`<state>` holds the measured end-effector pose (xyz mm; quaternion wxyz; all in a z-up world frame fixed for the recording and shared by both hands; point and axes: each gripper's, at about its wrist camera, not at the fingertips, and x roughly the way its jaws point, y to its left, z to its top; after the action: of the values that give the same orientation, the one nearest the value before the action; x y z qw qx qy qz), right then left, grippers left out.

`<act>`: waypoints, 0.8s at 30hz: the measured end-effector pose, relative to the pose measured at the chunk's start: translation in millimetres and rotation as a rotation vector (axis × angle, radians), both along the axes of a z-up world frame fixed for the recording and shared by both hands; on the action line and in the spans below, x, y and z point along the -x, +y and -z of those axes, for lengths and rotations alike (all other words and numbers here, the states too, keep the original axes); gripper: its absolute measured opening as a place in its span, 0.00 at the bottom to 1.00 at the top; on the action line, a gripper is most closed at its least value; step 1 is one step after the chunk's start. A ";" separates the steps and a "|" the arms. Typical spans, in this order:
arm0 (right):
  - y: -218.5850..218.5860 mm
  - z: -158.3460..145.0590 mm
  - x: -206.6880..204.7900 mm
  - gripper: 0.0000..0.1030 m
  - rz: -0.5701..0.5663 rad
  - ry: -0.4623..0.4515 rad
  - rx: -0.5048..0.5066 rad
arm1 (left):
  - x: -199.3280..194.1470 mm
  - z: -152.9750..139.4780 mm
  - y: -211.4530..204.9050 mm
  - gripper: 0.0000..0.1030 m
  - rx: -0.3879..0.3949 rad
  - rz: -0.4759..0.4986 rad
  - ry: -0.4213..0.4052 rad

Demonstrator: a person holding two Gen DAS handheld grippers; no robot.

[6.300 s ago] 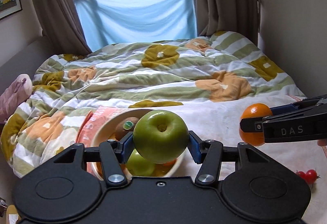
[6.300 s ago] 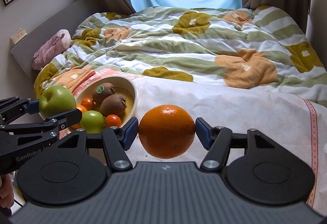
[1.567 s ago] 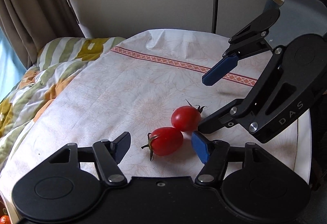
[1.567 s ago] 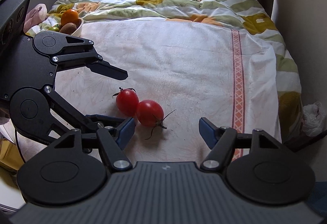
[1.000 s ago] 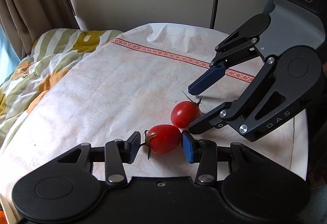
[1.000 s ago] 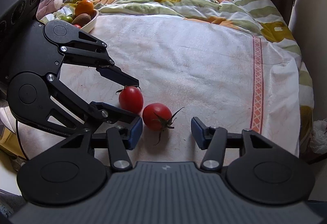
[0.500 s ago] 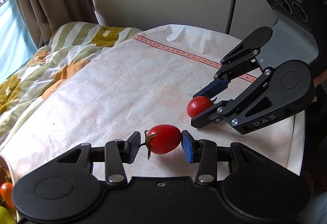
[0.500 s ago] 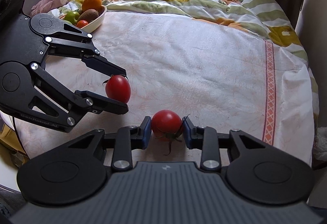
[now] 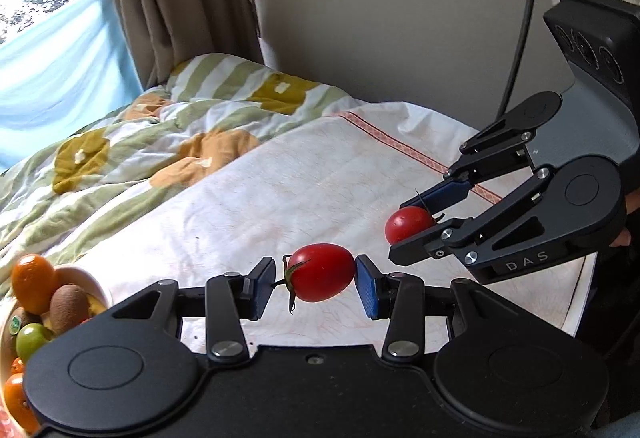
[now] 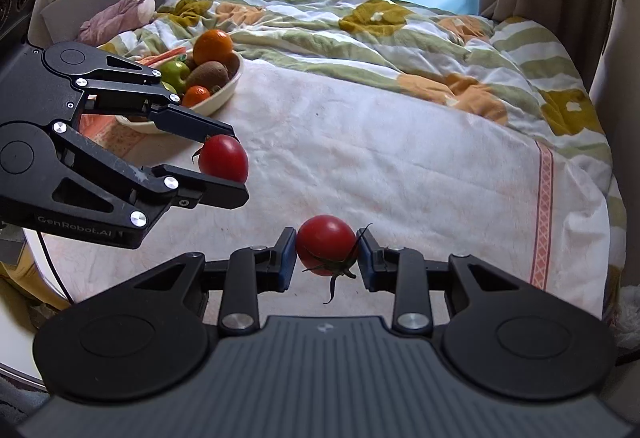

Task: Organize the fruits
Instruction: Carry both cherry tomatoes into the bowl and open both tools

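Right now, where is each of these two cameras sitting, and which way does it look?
Left wrist view: sits on the left gripper, looking down along it at its tomato, the cloth-covered bed and the wall; its own jaws show.
Right wrist view: sits on the right gripper, facing the window end of the bed; its jaws hold a second tomato.
Shared: each view shows the other gripper, both tomatoes and the fruit bowl.
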<state>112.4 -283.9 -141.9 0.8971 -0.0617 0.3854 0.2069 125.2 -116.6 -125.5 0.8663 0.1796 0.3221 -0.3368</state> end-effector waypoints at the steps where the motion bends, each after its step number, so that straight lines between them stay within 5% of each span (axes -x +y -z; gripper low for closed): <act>1: 6.2 -7.7 -2.5 0.46 -0.011 -0.009 -0.004 | -1.2 -5.9 5.7 0.46 0.011 -0.026 -0.006; 14: 100.2 -71.7 -49.3 0.46 -0.136 -0.068 -0.060 | -22.4 -60.7 89.7 0.46 0.070 -0.336 -0.051; 24: 174.8 -77.8 -95.9 0.46 -0.196 -0.057 -0.074 | -54.3 -55.1 157.3 0.46 0.001 -0.552 -0.023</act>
<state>208.3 -109.1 -64.1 0.8849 -0.0718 0.3441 0.3057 179.6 40.8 -70.5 0.9289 0.0885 0.3490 -0.0863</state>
